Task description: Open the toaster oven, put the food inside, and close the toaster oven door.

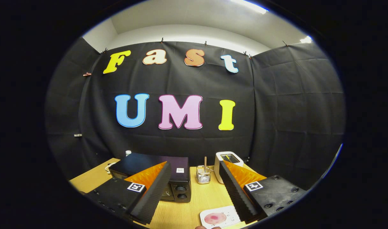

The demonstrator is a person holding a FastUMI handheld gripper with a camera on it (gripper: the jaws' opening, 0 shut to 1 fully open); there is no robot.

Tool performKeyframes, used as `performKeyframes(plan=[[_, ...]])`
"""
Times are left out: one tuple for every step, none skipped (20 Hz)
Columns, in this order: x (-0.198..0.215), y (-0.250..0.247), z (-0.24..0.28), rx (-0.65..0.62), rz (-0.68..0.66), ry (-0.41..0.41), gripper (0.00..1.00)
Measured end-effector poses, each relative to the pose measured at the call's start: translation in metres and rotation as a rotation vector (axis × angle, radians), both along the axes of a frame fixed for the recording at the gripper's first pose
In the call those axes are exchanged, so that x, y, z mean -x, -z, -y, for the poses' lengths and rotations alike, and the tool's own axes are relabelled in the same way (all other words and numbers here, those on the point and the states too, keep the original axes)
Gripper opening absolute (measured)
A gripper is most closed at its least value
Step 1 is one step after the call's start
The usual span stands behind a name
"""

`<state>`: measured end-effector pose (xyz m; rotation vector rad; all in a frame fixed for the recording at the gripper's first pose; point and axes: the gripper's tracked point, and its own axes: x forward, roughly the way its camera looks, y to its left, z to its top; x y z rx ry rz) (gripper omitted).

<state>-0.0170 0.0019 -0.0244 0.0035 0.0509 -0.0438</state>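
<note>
A black toaster oven (168, 176) stands on the wooden table (210, 194), beyond and partly behind my left finger (149, 194); its door looks closed, with two knobs on its right side. A white plate (224, 217) with a pink round piece of food (215, 218) lies close in, between the fingers and beside the right finger (237, 190). My gripper (194, 203) is open, held above the table with nothing between its fingers.
A small clear holder with a stick in it (203, 174) stands right of the oven. A white slot toaster (227, 165) sits behind the right finger. A small bottle cap (128, 153) shows behind the oven. Black cloth walls close the booth.
</note>
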Motion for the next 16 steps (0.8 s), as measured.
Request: performKeyframes(plan=[[0.000,0.002,-0.003,-0.002,-0.010,-0.001,0.98],[-0.001,0.003,-0.006,-0.005,-0.014,-0.003,0.98],[-0.001,0.004,-0.009,-0.008,-0.018,-0.006,0.98],[-0.001,0.006,-0.014,-0.010,-0.024,-0.011,0.98],[-0.002,0.009,-0.019,-0.011,-0.029,-0.019,0.98],[-0.002,0.009,-0.024,-0.009,-0.032,-0.027,0.98],[-0.003,0.010,-0.030,-0.006,-0.033,-0.036,0.98],[-0.004,0.011,-0.035,-0.005,-0.037,-0.044,0.98],[-0.005,0.014,-0.043,-0.015,-0.048,-0.054,0.98],[-0.006,0.015,-0.051,-0.031,-0.055,-0.068,0.98],[-0.007,0.016,-0.060,-0.043,-0.061,-0.078,0.98],[-0.009,0.016,-0.067,-0.049,-0.067,-0.083,0.98],[-0.012,0.018,-0.074,-0.053,-0.074,-0.090,0.98],[-0.015,0.019,-0.082,-0.059,-0.080,-0.096,0.98],[-0.018,0.020,-0.089,-0.064,-0.089,-0.101,0.98],[-0.020,0.022,-0.098,-0.069,-0.099,-0.109,0.98]])
